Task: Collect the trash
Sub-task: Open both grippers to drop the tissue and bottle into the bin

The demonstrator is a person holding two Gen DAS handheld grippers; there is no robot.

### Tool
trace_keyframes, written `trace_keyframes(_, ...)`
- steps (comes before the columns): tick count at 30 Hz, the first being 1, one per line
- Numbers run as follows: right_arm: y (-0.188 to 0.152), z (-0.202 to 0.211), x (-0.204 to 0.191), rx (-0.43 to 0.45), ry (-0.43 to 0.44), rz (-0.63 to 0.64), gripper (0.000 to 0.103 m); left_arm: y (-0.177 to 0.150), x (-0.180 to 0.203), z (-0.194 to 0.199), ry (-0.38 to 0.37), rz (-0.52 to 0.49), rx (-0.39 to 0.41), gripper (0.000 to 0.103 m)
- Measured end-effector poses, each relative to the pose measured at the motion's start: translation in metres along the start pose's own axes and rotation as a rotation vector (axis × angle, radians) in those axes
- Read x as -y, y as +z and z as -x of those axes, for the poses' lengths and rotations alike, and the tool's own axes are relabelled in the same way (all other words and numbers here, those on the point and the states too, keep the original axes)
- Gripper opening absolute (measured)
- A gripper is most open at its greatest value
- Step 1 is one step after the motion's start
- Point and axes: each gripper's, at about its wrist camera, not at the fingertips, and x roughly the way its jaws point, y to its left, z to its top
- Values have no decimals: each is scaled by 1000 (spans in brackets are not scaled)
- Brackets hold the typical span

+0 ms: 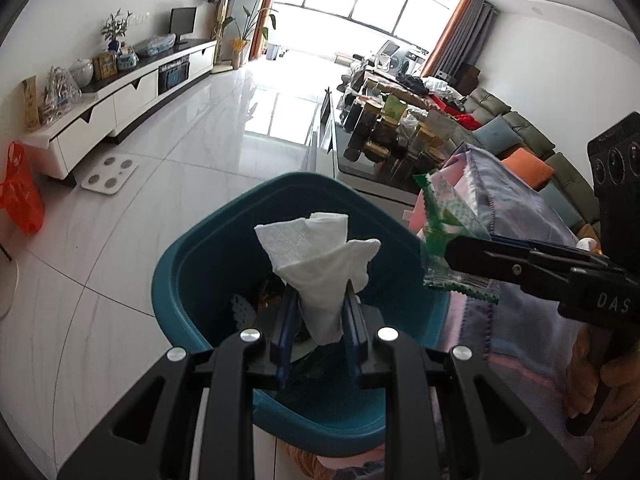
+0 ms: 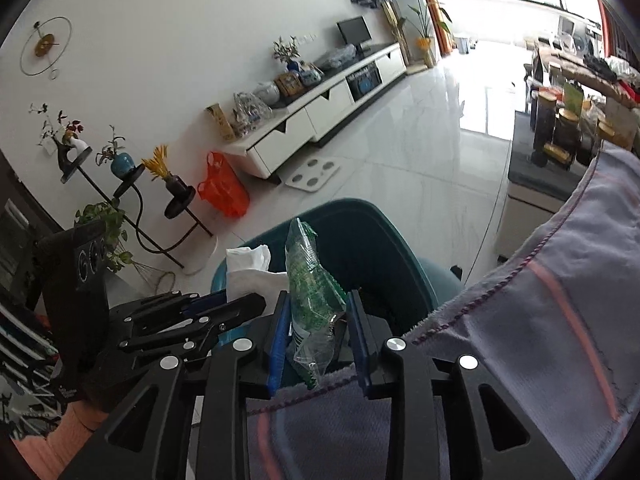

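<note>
Daylight pours in through the big window [image 1: 380,0], which is blown out to plain white in both views. Below it the glossy floor [image 1: 160,184] carries a bright glare patch and a mirror image of the panes. Away from the window the room is evenly lit and sharp. Straight lines bow near the black, vignetted fisheye corners.

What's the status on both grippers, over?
Left gripper shut on tissue over bin. Right gripper shut on wrapper. Nothing blocking.
</note>
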Motion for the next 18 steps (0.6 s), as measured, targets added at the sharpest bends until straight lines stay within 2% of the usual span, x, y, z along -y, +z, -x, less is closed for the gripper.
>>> trace_keyframes(2, 2, -5, 3, -13, -2, -17, 32, -1, -2, -5, 1, 8, -9, 24)
trace_keyframes(8, 4, -9, 4, -31, -10, -37, 38, -4, -6, -13, -14, 36, -29, 36)
trace_keyframes(10, 4, -9, 4, -29, -18, -41, 48, -4, -5, -15, -14, 44, -34, 41)
trace_keyframes(18, 1, -4, 8, -5, -5, -60, 49, -6, -5, -12, -24, 39, -15, 45)
